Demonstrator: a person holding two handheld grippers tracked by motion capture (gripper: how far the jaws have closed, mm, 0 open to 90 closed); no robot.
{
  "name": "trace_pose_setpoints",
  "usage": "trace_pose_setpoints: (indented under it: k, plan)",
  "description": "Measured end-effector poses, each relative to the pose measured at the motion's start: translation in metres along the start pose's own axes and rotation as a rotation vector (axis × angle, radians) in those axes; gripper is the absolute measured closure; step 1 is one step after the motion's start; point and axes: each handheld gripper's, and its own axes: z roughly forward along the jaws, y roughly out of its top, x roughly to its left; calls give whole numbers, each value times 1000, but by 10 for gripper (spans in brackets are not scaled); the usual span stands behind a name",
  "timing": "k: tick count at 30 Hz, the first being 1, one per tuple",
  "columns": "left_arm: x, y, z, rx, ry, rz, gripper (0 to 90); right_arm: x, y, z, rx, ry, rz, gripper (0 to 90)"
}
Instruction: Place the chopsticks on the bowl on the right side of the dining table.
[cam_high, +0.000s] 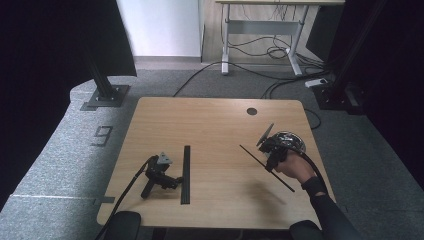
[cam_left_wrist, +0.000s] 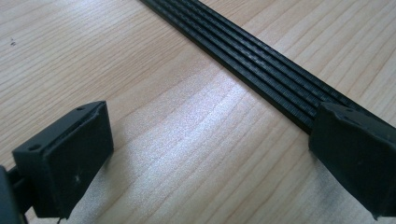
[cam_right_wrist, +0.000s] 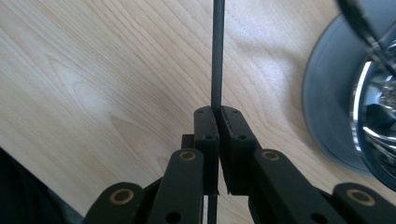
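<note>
My right gripper (cam_high: 270, 159) (cam_right_wrist: 217, 114), held in a hand at the table's right, is shut on a thin black strip (cam_high: 251, 154) (cam_right_wrist: 217, 51). The strip is seen edge-on between the pads and slants from upper left to lower right, casting a shadow on the wood. My left gripper (cam_high: 175, 178) (cam_left_wrist: 205, 158) lies on the table at the left with no hand on it, its jaws wide open with bare wood between them. A wider black ribbed strip (cam_high: 186, 172) (cam_left_wrist: 261, 65) lies flat beside it and runs under the right jaw's tip.
A shiny round metal object (cam_high: 290, 141) (cam_right_wrist: 378, 102) on a dark base sits just behind the right gripper near the table's right edge. The wooden table (cam_high: 215, 120) has a cable hole (cam_high: 251, 111) at the back. Cables trail off the front left.
</note>
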Motion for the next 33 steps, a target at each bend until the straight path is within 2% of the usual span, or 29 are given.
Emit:
trace_pose_setpoints:
  k: [8, 15, 19, 26, 33]
  plan:
    - [0, 0, 0, -1, 0, -1, 0, -3, 0, -25, -32, -11, 2, 858]
    - [0, 0, 0, 0, 0, -1, 0, -13, -3, -50, -79, -27, 32, 858]
    - [0, 0, 0, -2, 1, -1, 0, -25, -5, -57, -93, -44, 65, 858]
    - [0, 0, 0, -1, 0, -1, 0, -45, -5, -51, -79, -77, 108, 858]
    - [0, 0, 0, -1, 0, -1, 0, -63, -4, -37, -62, -82, 148, 858]
